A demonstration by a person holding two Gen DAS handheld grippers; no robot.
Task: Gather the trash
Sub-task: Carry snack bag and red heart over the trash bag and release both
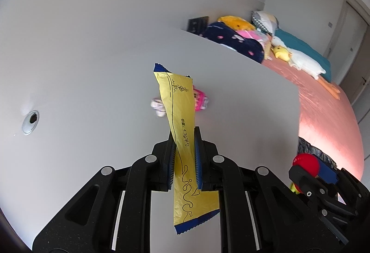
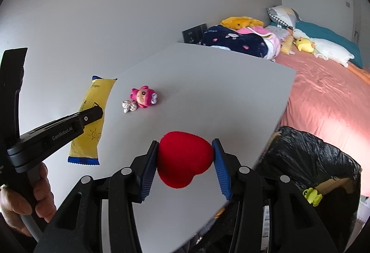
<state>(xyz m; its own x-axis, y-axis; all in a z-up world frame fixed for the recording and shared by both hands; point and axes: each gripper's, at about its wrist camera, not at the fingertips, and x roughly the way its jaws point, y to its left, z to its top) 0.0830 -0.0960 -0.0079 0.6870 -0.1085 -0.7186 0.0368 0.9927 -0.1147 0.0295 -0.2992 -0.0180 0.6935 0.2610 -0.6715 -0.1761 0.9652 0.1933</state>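
Note:
My left gripper (image 1: 183, 137) is shut on a yellow wrapper with blue ends (image 1: 179, 109), which hangs lifted above the white table (image 1: 92, 102). In the right wrist view the same yellow wrapper (image 2: 91, 114) shows at the left, pinched by the left gripper (image 2: 98, 112) in a person's hand (image 2: 25, 204). My right gripper (image 2: 185, 144) is shut on a red heart-shaped sponge (image 2: 185, 158) above the table's near right part. A bin lined with a black bag (image 2: 307, 160) stands just right of the table's edge. The red sponge (image 1: 305, 163) also shows at the lower right of the left wrist view.
A pink toy figure (image 2: 144, 97) and a small white crumpled item (image 2: 129, 106) lie mid-table. A bed with a pink sheet (image 2: 323, 96), pillows and plush toys runs beyond the table's right edge. A round cable hole (image 1: 30, 122) sits in the table at the left.

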